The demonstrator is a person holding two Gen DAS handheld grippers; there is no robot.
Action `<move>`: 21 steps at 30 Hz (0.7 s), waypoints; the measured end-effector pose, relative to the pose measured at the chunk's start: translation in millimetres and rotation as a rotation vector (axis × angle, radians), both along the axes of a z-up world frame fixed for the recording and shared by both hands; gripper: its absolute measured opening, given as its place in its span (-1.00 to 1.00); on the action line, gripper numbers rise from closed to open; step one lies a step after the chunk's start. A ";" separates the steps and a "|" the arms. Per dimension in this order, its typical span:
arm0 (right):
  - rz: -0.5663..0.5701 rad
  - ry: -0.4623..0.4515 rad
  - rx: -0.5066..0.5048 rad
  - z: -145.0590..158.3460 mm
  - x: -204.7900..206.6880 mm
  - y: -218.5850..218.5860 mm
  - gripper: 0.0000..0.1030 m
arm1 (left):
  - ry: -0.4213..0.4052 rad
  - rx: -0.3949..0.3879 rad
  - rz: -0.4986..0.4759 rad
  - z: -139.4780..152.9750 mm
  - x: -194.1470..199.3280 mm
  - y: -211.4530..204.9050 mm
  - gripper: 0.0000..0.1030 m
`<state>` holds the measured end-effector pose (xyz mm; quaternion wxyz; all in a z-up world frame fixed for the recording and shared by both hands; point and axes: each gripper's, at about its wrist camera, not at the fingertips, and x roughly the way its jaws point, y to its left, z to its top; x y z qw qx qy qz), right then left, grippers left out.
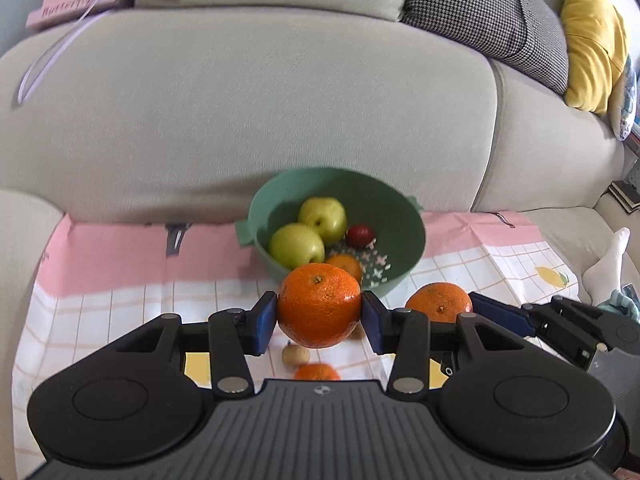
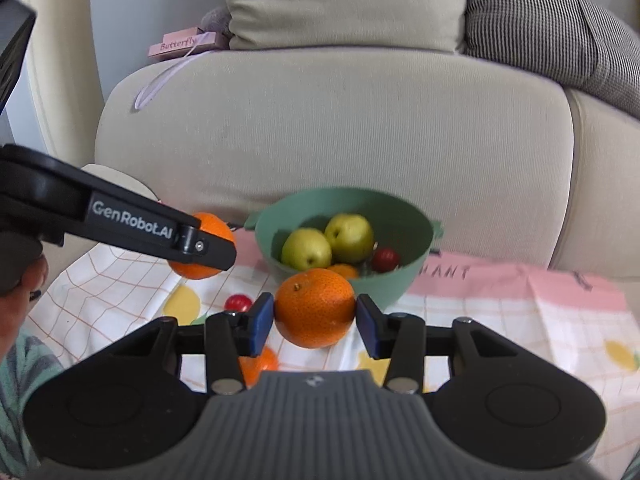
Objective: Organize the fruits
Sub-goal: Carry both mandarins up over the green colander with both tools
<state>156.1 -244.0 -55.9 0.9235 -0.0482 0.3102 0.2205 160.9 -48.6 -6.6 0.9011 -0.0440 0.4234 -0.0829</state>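
Your left hand-held gripper (image 1: 319, 316) is clamped on an orange (image 1: 319, 305), blue pads pressed to both its sides, holding it above the cloth (image 1: 120, 304) just in front of the bowl (image 1: 404, 216). Your right hand-held gripper (image 2: 315, 318) grips a second orange (image 2: 315, 307) the same way, also lifted just short of the bowl's near rim.

Inside the green bowl lie two yellow-green apples (image 1: 308, 232), a small red fruit (image 1: 360, 235) and a small orange (image 1: 345, 265). The bowl's near wall stands between each held orange and the fruit inside.

Beneath your left gripper, a small brown nut-like thing (image 1: 295, 355) and another orange (image 1: 317, 372) rest on the cloth. The right view shows a loose red fruit (image 2: 238, 303) on the cloth, left of your right gripper, and an orange partly hidden behind its left finger.

The fruit sits on a pink-and-white checked cloth with yellow lemon prints, spread over a beige sofa seat (image 1: 568, 224). Behind are the sofa back, a beige cushion (image 2: 340, 0), a houndstooth cushion (image 1: 488, 16), a yellow cushion (image 1: 592, 40), and a pink box (image 2: 180, 44) marked "Butterfly". A white sock (image 1: 608, 264) shows at the right edge.
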 end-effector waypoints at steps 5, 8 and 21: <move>0.023 -0.014 -0.022 8.5 22.3 -0.3 -0.17 | -0.013 0.033 -0.014 3.9 17.4 -5.6 -0.02; 0.038 -0.025 -0.062 9.4 35.7 3.8 -0.17 | -0.013 0.048 -0.026 4.3 26.7 -8.5 -0.02; 0.095 -0.026 -0.180 -0.8 88.1 13.7 -0.18 | 0.050 0.117 -0.074 -18.9 62.4 -26.8 -0.02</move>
